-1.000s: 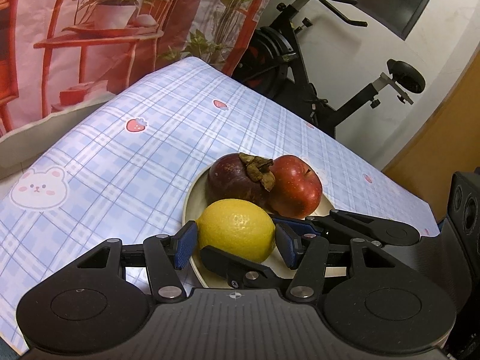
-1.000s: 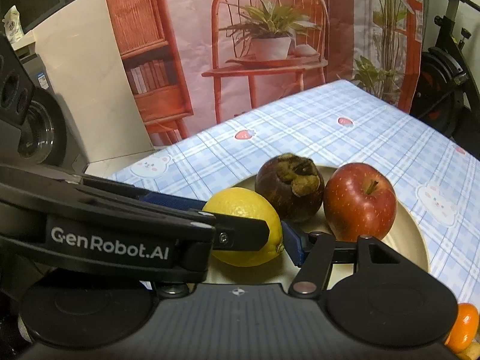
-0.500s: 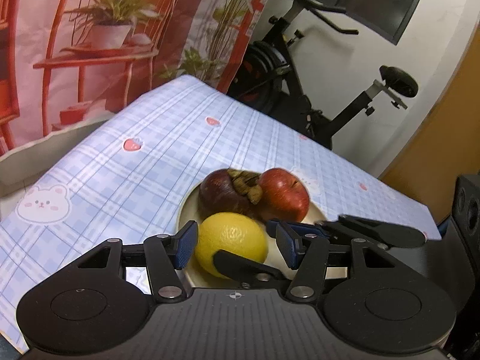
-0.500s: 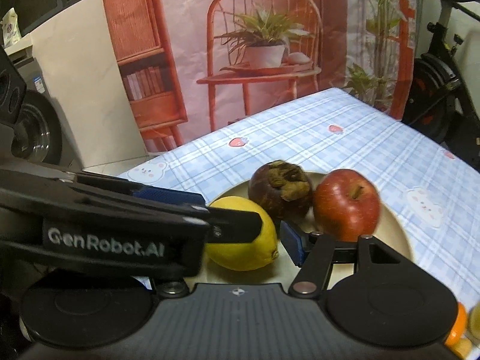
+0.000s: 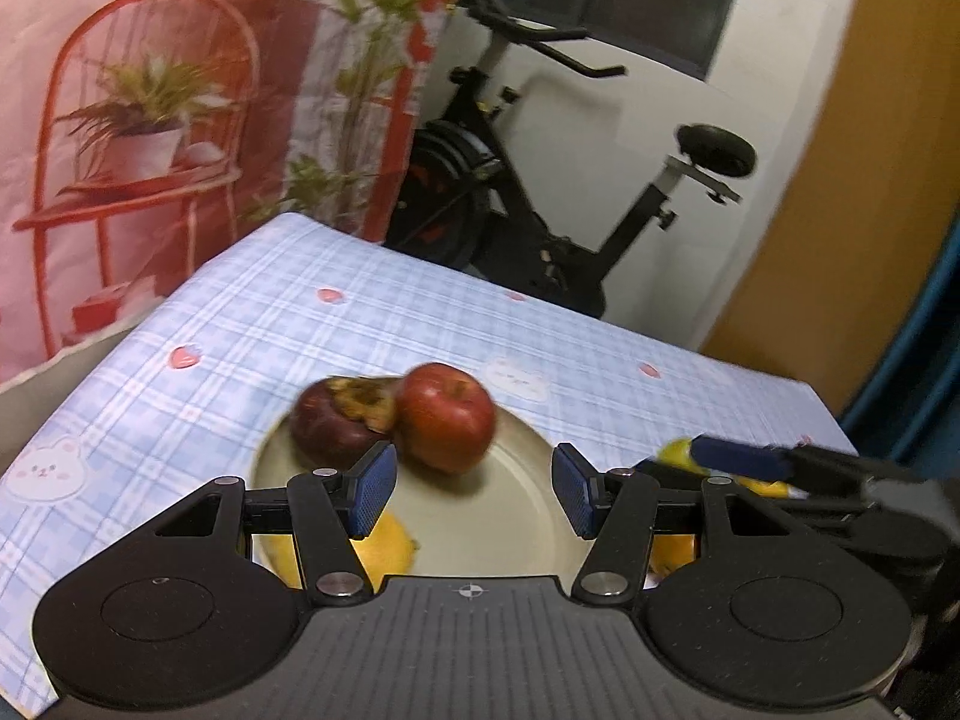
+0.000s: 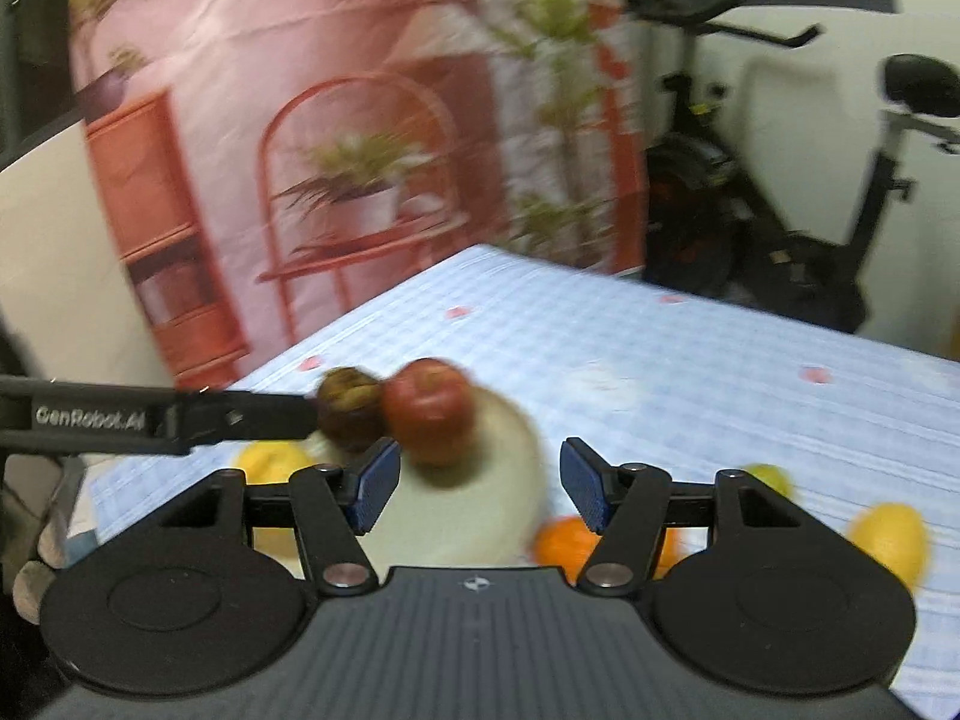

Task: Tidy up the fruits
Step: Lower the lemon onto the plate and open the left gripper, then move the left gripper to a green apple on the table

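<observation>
Both grippers, left gripper (image 5: 474,483) and right gripper (image 6: 480,483), stand half open and empty. Lemon (image 5: 384,546), apple (image 5: 445,417) and mangosteen (image 5: 339,423) sit on the plate (image 5: 516,516). Next pick: the near orange (image 6: 564,540), approached slowly and squarely.

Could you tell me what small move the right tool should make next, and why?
Probably ease the right tool down and right toward the orange lying on the tablecloth just off the plate. Its jaws stand open and empty, the plate already holds the apple, mangosteen and a lemon, and the orange is the nearest loose fruit.
</observation>
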{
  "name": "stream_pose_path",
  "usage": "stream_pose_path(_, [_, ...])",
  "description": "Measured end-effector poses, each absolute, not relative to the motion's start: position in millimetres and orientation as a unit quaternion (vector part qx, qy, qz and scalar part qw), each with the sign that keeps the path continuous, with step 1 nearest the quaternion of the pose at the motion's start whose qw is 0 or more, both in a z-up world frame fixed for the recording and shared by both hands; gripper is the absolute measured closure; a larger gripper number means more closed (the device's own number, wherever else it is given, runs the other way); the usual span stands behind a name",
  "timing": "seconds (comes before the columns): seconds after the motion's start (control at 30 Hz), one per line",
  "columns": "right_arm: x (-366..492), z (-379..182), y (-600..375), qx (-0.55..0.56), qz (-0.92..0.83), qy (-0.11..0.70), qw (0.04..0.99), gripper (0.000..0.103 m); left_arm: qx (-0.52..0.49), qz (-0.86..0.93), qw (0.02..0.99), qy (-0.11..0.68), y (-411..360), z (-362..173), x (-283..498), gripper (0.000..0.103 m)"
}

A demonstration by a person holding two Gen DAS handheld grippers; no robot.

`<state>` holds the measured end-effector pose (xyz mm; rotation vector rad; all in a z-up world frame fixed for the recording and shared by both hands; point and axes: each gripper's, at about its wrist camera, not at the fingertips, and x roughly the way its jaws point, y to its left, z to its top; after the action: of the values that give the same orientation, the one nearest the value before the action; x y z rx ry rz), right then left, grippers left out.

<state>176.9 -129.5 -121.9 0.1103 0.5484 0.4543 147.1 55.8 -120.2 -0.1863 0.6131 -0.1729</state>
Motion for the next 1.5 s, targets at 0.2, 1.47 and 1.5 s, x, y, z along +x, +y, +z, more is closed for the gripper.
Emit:
stream_pose_path(0.2, [146, -125, -178, 0.071, 0.168, 0.254, 0.95, 0.043, -0.061, -0.096, 0.948, 0.298, 33, -125, 136, 0.043])
stream_pose_path(1.47, [97, -176, -237, 0.073, 0.138, 0.292, 0.943, 0.05, -0.005, -0.165, 0.933, 0.32, -12, -149, 126, 0.043])
stream_pose_path(1.5, [98, -177, -237, 0.071, 0.138, 0.294, 0.943, 0.05, -0.005, -0.166, 0.933, 0.321, -13, -149, 127, 0.043])
